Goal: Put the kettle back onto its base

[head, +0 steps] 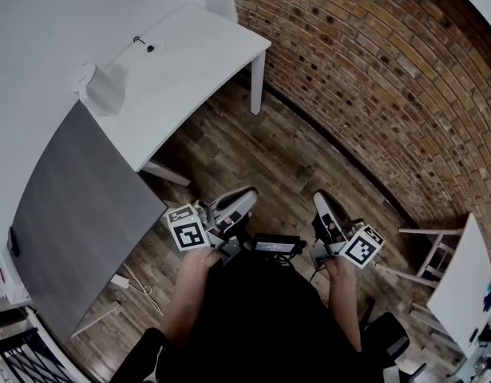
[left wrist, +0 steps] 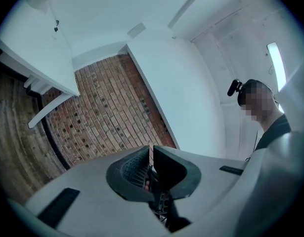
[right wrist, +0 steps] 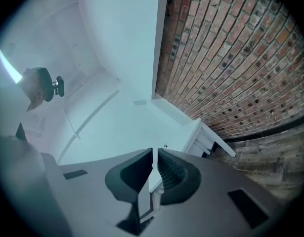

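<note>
A white kettle [head: 100,92] stands near the left edge of the white table [head: 205,54], far from both grippers. A small dark item [head: 149,48] lies further back on that table; I cannot tell if it is the base. My left gripper [head: 243,198] and right gripper [head: 322,202] are held close to the body over the wooden floor. Both point towards the brick wall. The left gripper [left wrist: 151,154] is shut with nothing between its pads. The right gripper [right wrist: 152,157] is also shut and empty.
A large grey tabletop [head: 77,214] fills the left side, with a white plug and cable [head: 125,282] on the floor below it. The brick wall [head: 373,78] runs along the right. A wooden frame [head: 425,258] and another white table [head: 465,286] stand at the lower right.
</note>
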Demonstrator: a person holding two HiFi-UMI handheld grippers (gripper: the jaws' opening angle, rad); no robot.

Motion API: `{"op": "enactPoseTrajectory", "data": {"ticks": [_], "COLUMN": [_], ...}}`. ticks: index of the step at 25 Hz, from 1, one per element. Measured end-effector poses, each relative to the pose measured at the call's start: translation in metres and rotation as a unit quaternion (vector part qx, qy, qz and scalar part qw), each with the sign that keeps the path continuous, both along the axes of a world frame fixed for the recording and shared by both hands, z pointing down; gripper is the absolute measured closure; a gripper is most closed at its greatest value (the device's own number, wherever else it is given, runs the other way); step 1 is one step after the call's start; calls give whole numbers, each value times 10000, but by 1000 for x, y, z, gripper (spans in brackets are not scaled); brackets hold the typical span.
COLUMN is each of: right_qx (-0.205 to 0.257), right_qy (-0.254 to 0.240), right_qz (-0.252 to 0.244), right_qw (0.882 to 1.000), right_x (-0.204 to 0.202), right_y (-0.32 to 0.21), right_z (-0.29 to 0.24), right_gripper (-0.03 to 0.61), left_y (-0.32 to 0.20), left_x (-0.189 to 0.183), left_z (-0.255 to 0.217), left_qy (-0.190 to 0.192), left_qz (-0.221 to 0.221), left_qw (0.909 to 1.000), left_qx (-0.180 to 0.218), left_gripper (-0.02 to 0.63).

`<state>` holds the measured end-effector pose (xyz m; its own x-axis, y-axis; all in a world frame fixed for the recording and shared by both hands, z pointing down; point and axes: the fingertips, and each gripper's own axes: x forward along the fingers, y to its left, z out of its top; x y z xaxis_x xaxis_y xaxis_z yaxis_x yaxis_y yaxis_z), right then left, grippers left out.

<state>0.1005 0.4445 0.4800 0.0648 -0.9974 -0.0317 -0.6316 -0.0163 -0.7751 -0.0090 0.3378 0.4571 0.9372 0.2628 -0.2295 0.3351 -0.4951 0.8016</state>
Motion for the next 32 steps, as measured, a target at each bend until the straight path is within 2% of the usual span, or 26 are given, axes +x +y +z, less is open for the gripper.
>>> {"op": "enactPoseTrajectory", "data": {"ticks": [6,11,16,23,32], "right_qx": [-238,-301,-416,-517,-269], "right_qy": [111,181,258,213,144], "right_qz": [122,-131,-417,-707,-1572], "right_qw": [9996,9993,9979,9959,9871], "right_x": [36,56,51,51,65], "right_y": [-47,-121,-183,-232,-311], "right_z": [-4,-20,-26,-21,-18], "right_gripper": [560,560,560,560,560], "left_y": [-53,-121,-171,-217,-268], "left_x": [47,67,63,53,52], "left_z": [-7,-15,-13,-8,-5], "left_qy": [263,298,262,211,45], "left_qz": [206,-20,-176,-505,-1352], "left_qw": [9994,9995,9992,9980,9907], "left_qx": [-79,-133,-257,-331,-167], "left_gripper": [595,595,595,595,595]}}
